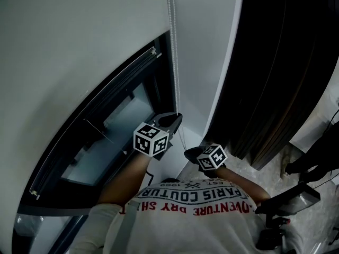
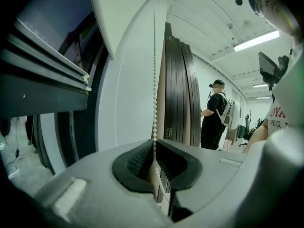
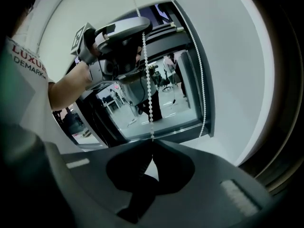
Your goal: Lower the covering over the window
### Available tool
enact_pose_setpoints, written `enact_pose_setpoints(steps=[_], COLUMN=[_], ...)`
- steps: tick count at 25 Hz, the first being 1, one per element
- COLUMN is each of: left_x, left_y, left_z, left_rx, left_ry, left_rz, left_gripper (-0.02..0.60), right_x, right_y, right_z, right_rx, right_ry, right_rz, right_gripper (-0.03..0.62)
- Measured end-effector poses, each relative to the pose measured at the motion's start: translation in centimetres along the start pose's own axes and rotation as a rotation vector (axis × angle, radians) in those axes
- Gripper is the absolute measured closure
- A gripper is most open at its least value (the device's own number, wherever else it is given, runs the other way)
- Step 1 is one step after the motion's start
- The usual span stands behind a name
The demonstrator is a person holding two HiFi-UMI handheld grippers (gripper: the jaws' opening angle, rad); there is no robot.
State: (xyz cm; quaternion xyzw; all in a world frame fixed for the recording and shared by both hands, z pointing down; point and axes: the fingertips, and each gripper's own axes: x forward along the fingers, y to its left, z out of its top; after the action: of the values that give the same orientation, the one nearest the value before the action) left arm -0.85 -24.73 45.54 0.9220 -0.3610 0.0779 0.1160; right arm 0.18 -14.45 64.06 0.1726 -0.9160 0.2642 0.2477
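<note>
The left gripper (image 1: 172, 119) and, just below it, the right gripper (image 1: 190, 153) each have jaws closed on the white bead chain (image 1: 170, 36) by the window's (image 1: 124, 118) right edge, stacked for hand-over-hand pulling, while the roller blind (image 1: 79, 36) covers only its upper part.

We find the white beaded pull chain (image 1: 173, 62) hanging just right of the dark-framed glass window (image 1: 106, 136). The left tongs (image 1: 172, 120) clasp it higher up, the right tongs (image 1: 190, 153) below. The white fabric roller blind (image 1: 69, 46) lies left of the chain, over the window's top. A stack of dark upright panels (image 1: 280, 62) stands farther right.
</note>
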Motion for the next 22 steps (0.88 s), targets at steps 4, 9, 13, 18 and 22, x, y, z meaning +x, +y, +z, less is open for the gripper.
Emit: enact_pose_setpoints(steps=[4,9,13,18,22], left_x=[0.0,0.1,-0.2,-0.5,-0.2], left_y=[0.7,1.7,1.4,0.5,-0.4], left_z=[-2.2,-6.5,-11.3,-15.2,-15.0], left_rx=[-0.022,-0.042,-0.046,-0.066,-0.082], left_ry=[0.032,0.122,0.225,0.275,0.255], left_rz=[0.014,0.042,0.045,0.044,0.027], left_gripper=[0.563,0.563,0.563,0.563,0.563], right_x=[0.7,0.7,-0.5,-3.5,-6.0], right_y=[0.7,1.1,0.5,0.6,2.2], right_z=[-1.3,-0.5,2.4,8.7,14.3], right_rx=[0.002,-0.017,-0.042,-0.104,-0.185], right_ry=[0.038,0.021,-0.045,-0.179,-0.292], right_rz=[0.041,0.066,0.055,0.038,0.040], right_gripper=[0.583,0.558,0.511,0.494,0.490])
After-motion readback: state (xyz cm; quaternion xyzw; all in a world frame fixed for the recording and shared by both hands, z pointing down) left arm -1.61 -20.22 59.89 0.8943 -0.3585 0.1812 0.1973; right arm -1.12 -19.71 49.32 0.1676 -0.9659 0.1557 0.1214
